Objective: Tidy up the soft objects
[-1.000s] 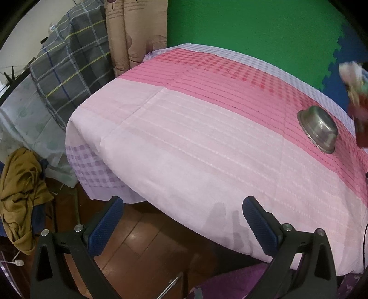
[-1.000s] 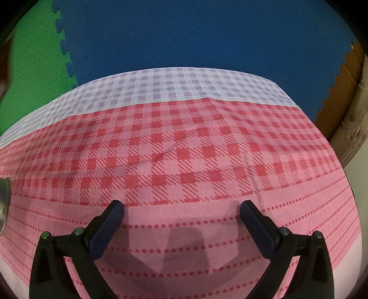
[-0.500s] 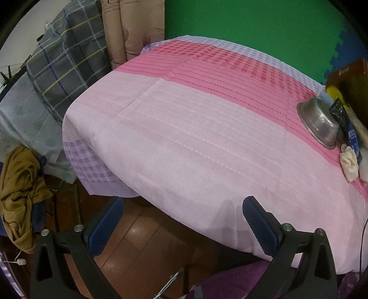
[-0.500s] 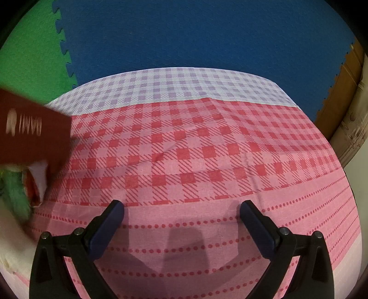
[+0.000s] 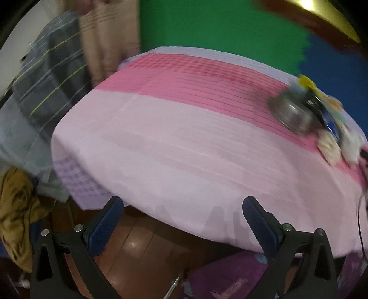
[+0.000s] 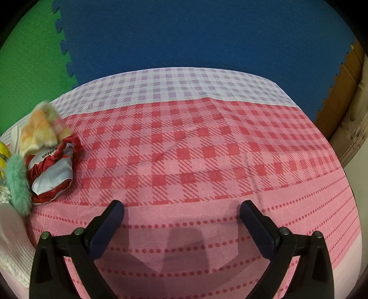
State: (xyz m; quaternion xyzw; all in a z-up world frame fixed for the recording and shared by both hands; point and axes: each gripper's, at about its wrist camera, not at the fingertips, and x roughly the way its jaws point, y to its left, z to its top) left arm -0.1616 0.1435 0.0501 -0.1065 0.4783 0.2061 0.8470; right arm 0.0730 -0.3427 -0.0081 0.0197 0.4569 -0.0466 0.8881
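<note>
A pile of soft things lies on the pink checked tablecloth [image 6: 207, 161]. In the right wrist view, at the far left, I see an orange-and-yellow plush [image 6: 40, 128], a red-and-white fabric item [image 6: 53, 177], a mint fuzzy piece [image 6: 17, 181] and a white knitted cloth [image 6: 11, 241]. In the blurred left wrist view the pile [image 5: 331, 142] lies at the right beside a steel bowl [image 5: 292, 112]. My right gripper [image 6: 181, 220] is open and empty over the cloth. My left gripper [image 5: 182, 216] is open and empty at the table's near edge.
Green and blue foam mats [image 6: 184, 34] line the wall behind the table. A plaid cloth [image 5: 46, 80] and a mustard garment [image 5: 16, 211] hang left of the table. Wooden floor [image 5: 142, 248] lies below its edge. A brown-and-gold object [image 5: 317, 13] is at the top right.
A dark red box passed over the table and soft things now lie in a pile beside the bowl. The left camera has shifted and blurred. The right gripper has stayed still.
</note>
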